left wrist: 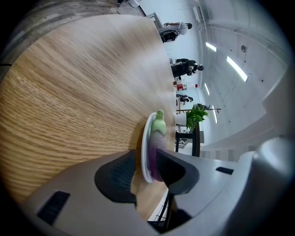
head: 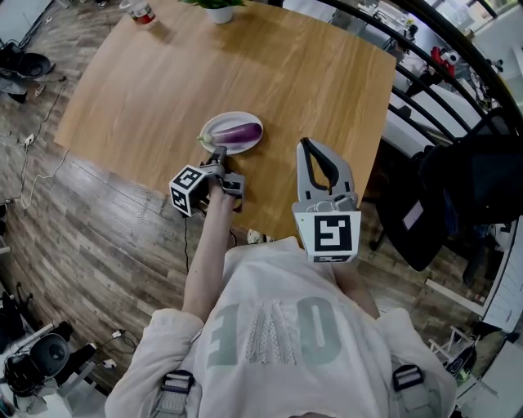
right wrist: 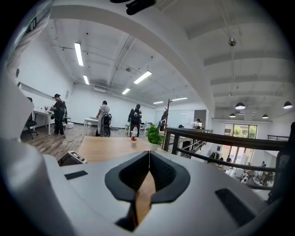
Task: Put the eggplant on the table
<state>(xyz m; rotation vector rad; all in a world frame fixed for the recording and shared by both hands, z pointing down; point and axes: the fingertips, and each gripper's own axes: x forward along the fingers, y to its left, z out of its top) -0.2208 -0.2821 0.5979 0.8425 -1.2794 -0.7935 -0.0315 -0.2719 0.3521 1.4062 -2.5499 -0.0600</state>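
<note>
A purple eggplant (head: 241, 132) with a green stem lies on a small white plate (head: 214, 124) near the front edge of the wooden table (head: 204, 65). My left gripper (head: 217, 155) is at the plate's near rim, jaws open. In the left gripper view the plate's rim (left wrist: 146, 138) and the eggplant's end (left wrist: 158, 133) stand in the gap of the left gripper (left wrist: 145, 168); the pads do not press on them. My right gripper (head: 309, 145) hovers to the right of the plate, apart from it. It is shut and empty, its tips meeting in the right gripper (right wrist: 149, 154) view.
A potted plant (head: 219, 10) and a bottle (head: 141, 11) stand at the table's far edge. A black railing (head: 425, 98) runs along the right side, with a dark chair (head: 458, 188) beside it. People stand in the distance (right wrist: 103, 117).
</note>
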